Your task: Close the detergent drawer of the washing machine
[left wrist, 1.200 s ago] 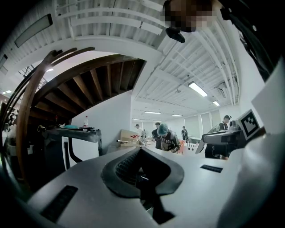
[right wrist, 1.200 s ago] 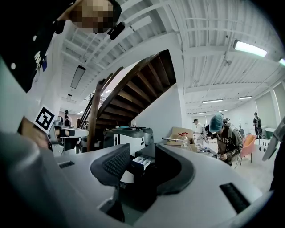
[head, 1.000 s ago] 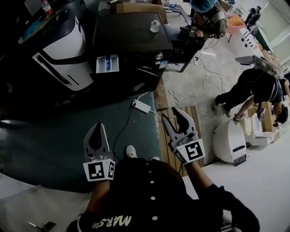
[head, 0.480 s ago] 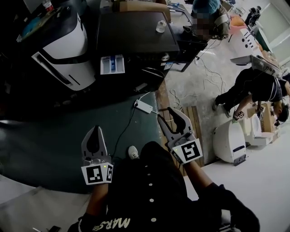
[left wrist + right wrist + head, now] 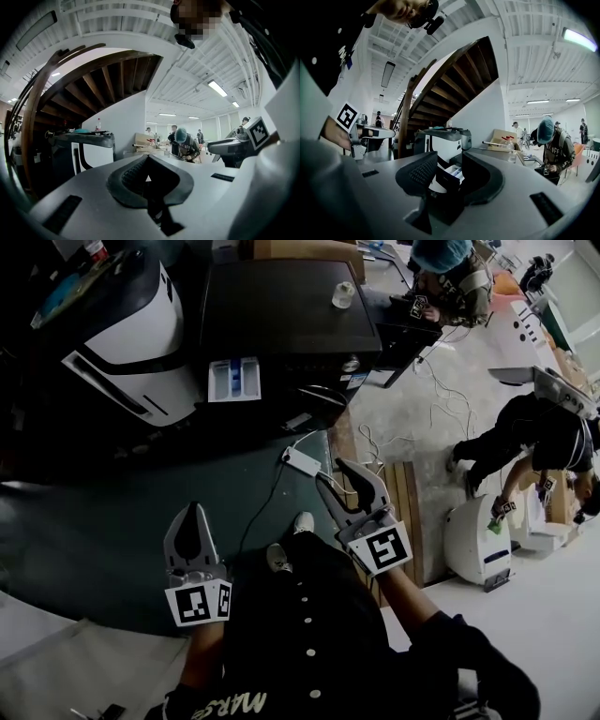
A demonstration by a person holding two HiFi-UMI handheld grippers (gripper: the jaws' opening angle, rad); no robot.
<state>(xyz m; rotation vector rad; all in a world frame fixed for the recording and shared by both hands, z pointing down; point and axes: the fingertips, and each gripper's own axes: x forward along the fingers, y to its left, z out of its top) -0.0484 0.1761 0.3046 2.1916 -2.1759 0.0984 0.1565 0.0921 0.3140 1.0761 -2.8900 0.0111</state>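
The detergent drawer stands pulled out of the dark washing machine, its long axis pointing toward me. Its bluish compartments look empty, though the light is poor. My left gripper is pinched closed on nothing. My right gripper gapes empty. Both are well short of the drawer.

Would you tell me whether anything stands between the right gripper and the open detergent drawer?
Nothing visible does. Between the right gripper and the detergent drawer is only open space; a white power strip lies on the floor.
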